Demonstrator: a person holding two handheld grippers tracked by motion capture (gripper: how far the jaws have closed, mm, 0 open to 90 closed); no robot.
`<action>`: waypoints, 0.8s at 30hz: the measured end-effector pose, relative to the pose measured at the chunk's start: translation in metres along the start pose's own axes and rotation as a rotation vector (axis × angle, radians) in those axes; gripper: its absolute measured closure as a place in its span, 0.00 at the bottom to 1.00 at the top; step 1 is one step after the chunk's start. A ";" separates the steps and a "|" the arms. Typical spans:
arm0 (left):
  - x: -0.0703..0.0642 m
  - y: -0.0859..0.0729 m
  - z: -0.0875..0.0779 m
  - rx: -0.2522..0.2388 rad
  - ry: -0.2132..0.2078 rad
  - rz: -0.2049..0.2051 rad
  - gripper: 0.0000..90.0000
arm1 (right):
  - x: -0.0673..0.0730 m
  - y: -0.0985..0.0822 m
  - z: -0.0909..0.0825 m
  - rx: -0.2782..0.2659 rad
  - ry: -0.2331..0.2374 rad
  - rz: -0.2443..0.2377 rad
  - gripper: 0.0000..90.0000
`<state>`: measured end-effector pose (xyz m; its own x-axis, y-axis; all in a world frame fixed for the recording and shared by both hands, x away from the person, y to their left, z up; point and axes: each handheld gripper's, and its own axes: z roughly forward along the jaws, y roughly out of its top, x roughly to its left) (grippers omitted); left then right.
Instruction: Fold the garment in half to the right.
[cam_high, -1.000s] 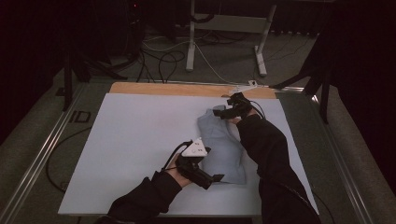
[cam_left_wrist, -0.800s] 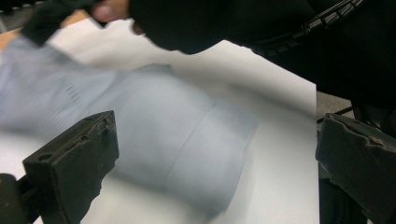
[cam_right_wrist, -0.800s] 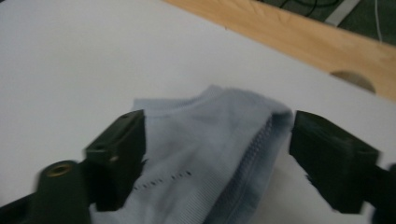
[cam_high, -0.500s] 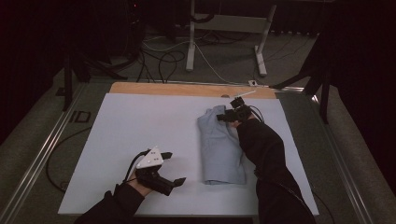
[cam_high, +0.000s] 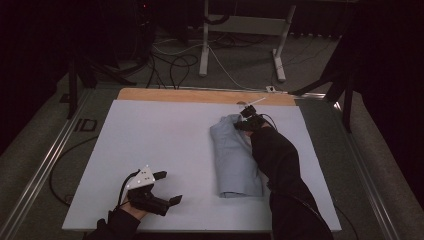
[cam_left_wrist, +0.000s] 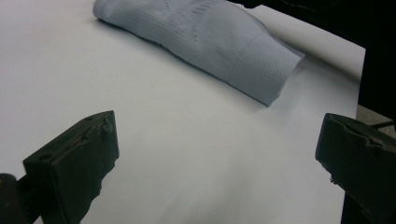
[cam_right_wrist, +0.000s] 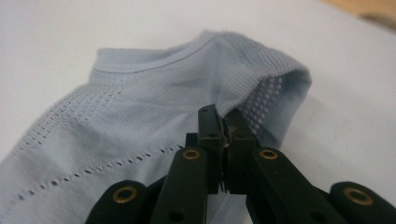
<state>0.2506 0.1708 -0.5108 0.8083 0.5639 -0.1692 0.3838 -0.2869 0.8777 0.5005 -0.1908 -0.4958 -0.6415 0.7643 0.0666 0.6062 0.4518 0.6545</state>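
Starting at the left, the left gripper (cam_high: 161, 187) sits over the near left part of the white table (cam_high: 150, 140) with its jaws spread wide and nothing between them — in its own view the bare sheet fills the gap, and the garment (cam_left_wrist: 210, 42), a pale blue knit folded into a long bundle, lies well beyond the jaw tips, up and to the right. That leaves the near hem of the bundle unheld. If the far end gets pulled now, the whole fold could drag across the smooth sheet or fall open, because nothing pins the other end.

Further right, the right gripper (cam_right_wrist: 223, 128) has just been closing, and its jaws now stand pressed together on a thin ridge of cloth at the far end of the garment (cam_right_wrist: 140, 116), beside the mesh panel. The pinch looks shallow — only an edge of fabric sits between the tips. A quick lift could let the knit slip out, or catch only the top layer, so the fold peels apart instead of rising whole.
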 end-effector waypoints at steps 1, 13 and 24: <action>0.000 0.000 0.000 -0.007 0.003 0.000 0.00 | 0.002 0.002 -0.001 -0.011 -0.006 -0.005 0.98; 0.002 -0.001 -0.002 -0.013 0.040 0.023 0.00 | 0.001 0.007 -0.006 -0.030 -0.067 -0.012 0.98; 0.004 -0.002 -0.003 -0.017 0.056 0.030 0.00 | -0.008 -0.001 0.012 0.020 -0.099 0.032 0.98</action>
<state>0.2514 0.1756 -0.5117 0.7928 0.5981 -0.1176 0.3517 -0.2912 0.8897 0.5101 -0.1916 -0.5060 -0.5724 0.8199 0.0119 0.6358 0.4347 0.6378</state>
